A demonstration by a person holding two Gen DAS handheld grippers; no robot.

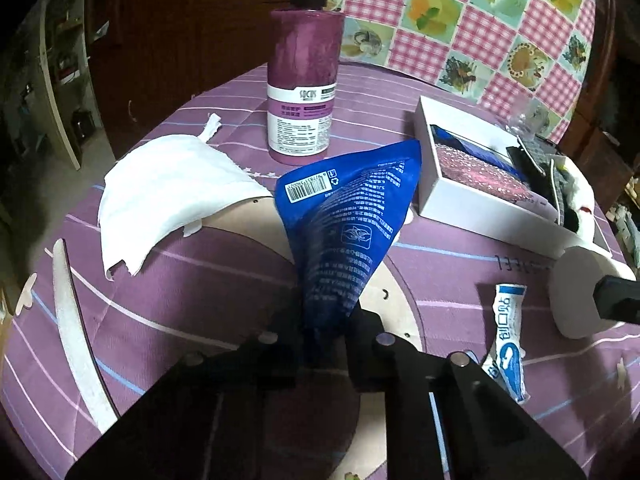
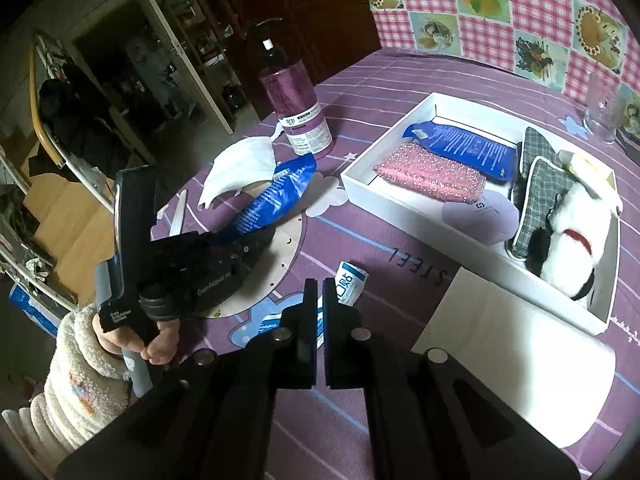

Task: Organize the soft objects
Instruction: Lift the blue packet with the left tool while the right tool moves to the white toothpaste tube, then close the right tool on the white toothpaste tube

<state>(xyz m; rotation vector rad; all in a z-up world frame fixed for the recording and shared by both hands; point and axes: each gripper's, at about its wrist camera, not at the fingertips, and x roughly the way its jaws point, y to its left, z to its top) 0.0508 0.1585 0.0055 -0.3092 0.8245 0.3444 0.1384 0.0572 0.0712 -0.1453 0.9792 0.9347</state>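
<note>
The cloth on the table (image 1: 224,264) is purple with thin white, pink and blue stripes; the pouch (image 1: 352,216) is bright blue with tiny white writing and a white barcode; the bottle (image 1: 304,88) is purple with a white label and a black pump; the wipe (image 1: 168,200) is white; the box (image 2: 404,220) is white; inside it lie a sparkly pink sponge (image 2: 430,174), a grey checked cloth (image 2: 540,184), and a white and black fluffy toy (image 2: 576,232) with a red band; the wall cloth (image 1: 472,24) has pink and white checks with fruit pictures.

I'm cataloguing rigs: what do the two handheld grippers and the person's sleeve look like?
Both the left gripper and the right gripper are matte black, with flat angular fingers and round silver pivot bolts. The left one's body carries small white lettering. The sleeve is cream, fluffy and ribbed, with a small coloured motif.
</note>
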